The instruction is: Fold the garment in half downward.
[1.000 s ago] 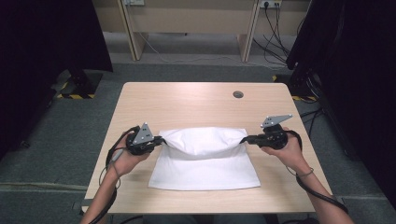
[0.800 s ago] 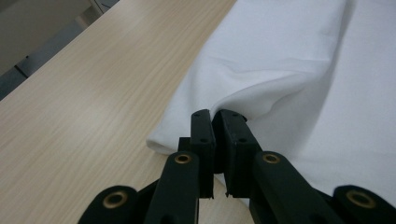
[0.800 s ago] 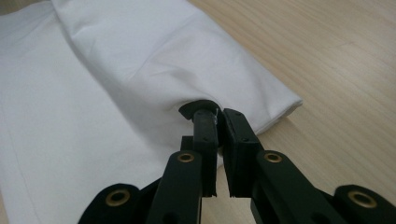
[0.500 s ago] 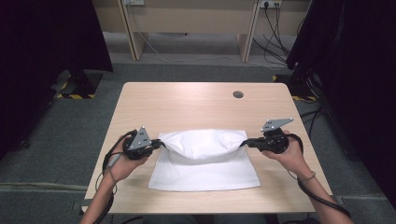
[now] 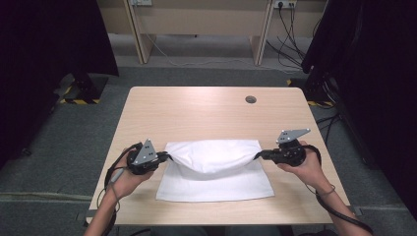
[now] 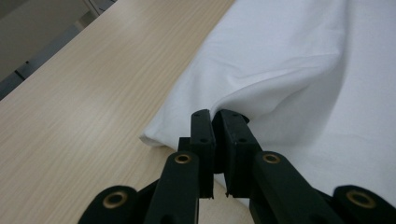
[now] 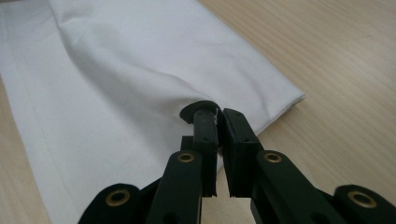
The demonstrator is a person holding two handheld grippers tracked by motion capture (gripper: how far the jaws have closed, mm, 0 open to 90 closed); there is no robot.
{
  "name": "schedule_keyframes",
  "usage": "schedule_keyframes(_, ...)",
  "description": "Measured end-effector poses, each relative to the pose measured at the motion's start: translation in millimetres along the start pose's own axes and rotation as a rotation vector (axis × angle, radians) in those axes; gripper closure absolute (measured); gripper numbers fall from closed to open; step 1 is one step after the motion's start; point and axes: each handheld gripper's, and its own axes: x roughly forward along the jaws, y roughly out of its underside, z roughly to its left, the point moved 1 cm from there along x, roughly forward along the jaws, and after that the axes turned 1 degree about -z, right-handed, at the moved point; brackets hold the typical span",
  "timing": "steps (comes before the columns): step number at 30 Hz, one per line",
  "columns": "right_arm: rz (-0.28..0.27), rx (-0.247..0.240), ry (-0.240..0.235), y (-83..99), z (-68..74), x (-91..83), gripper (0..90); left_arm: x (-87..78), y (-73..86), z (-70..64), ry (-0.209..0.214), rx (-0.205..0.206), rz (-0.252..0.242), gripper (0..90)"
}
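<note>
Plainly, the work in hand is folding the white cloth (image 5: 215, 169), which lies in the lower middle of the high view on the wooden table (image 5: 206, 110), with its far layer lifted and stretched between the two tools. The left gripper (image 5: 166, 157) and the right gripper (image 5: 258, 155) each have their jaws pressed together on a pinch of that raised layer, at the cloth's left and right ends. The chief risk, as I judge it, is a slip: each pinch takes very little fabric, so a pull sideways or an uneven carry toward the bottom of the frame could tug a corner free and let the fold drop crooked. If one hand leads the other, the edges would likely land askew over the flat layer beneath (which has nothing pinning it and may drag along). The high view gives the sag in the middle of the lifted layer and how level the two hands sit. The left gripper view gives what it cannot: the cloth (image 6: 299, 70) bunching into a crease right at the jaw tips. The right gripper view shows the same on the cloth (image 7: 121, 84), with the folded corner at centre right of the frame.
</note>
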Motion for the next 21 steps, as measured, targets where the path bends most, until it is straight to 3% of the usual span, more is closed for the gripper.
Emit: schedule_keyframes(21, 0.003, -0.017, -0.011, 10.1, 11.3, -6.5, 84.9, -13.7, 2.3, -19.6, 0.003, 0.04, 0.006, 82.8)
